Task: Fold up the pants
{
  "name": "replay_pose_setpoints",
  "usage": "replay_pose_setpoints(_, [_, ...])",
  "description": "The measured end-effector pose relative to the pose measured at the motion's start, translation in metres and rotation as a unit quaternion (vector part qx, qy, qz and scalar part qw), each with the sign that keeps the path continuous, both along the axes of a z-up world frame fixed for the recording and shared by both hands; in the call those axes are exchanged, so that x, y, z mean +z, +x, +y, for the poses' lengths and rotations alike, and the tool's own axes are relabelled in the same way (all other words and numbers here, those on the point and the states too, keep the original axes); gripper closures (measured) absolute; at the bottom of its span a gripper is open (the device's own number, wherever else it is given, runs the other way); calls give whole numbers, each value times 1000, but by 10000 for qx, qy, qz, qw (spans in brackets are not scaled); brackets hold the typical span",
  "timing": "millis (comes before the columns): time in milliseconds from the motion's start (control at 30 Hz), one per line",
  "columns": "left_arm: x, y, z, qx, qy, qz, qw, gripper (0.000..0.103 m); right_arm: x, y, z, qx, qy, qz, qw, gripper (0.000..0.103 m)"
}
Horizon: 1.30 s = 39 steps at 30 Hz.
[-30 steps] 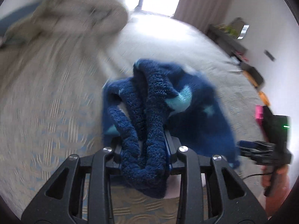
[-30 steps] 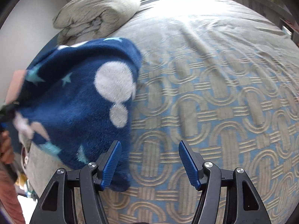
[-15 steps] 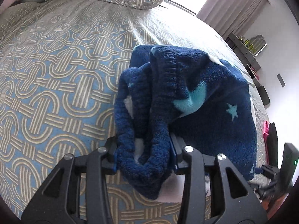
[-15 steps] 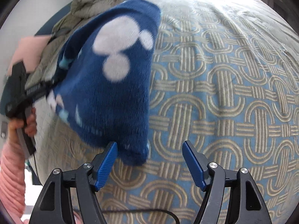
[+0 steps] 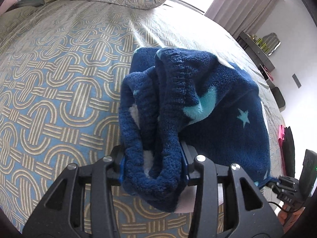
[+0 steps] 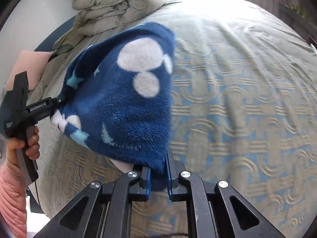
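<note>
Pants [image 5: 208, 109] of dark blue fleece, printed with light blue stars and white round shapes, hang stretched between the two grippers above a bed cover [image 5: 59, 79] patterned with interlocking loops on blue. Left gripper [image 5: 153, 166]: jaws set partway apart and clamped on a thick bunched roll of the ribbed waistband, which fills the gap between the blue pads and spills over the front of the jaws. Right gripper [image 6: 159, 180]: jaws nearly together, pinching a thin lower edge of the fabric between the blue pads. In the right wrist view, the left gripper appears at the left edge, gripped by a hand [image 6: 25, 144] with a pink sleeve [image 6: 11, 198]. A folded duvet [image 6: 116, 6] lies at the far end of the bed, well apart from the pants.
</note>
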<state>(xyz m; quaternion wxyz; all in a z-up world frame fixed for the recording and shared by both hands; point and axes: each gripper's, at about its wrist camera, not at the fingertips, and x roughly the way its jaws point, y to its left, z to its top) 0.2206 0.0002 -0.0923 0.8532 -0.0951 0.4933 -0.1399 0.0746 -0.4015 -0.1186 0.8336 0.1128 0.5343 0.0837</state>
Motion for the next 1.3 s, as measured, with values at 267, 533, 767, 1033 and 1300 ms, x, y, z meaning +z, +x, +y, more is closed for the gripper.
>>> replay_pose_setpoints(267, [-1, -2, 6, -2, -48, 31, 10000, 54, -6, -9, -29, 222, 195, 525, 9982, 86])
replay_pose_setpoints(533, [5, -1, -3, -53, 218, -21, 9997, 54, 75, 48, -50, -358, -90, -1812, 9828, 44])
replay_pose_setpoints(767, [9, 7, -9, -161, 297, -73, 9994, 54, 54, 134, -36, 146, 149, -1045, 9943, 23])
replay_pose_setpoints(1033, [7, 23, -6, -212, 195, -18, 9996, 49, 9, 192, -17, 195, 506, -164, 9984, 23])
replay_pose_setpoints(1300, [16, 44, -18, -362, 318, -132, 9988, 47, -4, 220, -27, -342, 561, -110, 9978, 21])
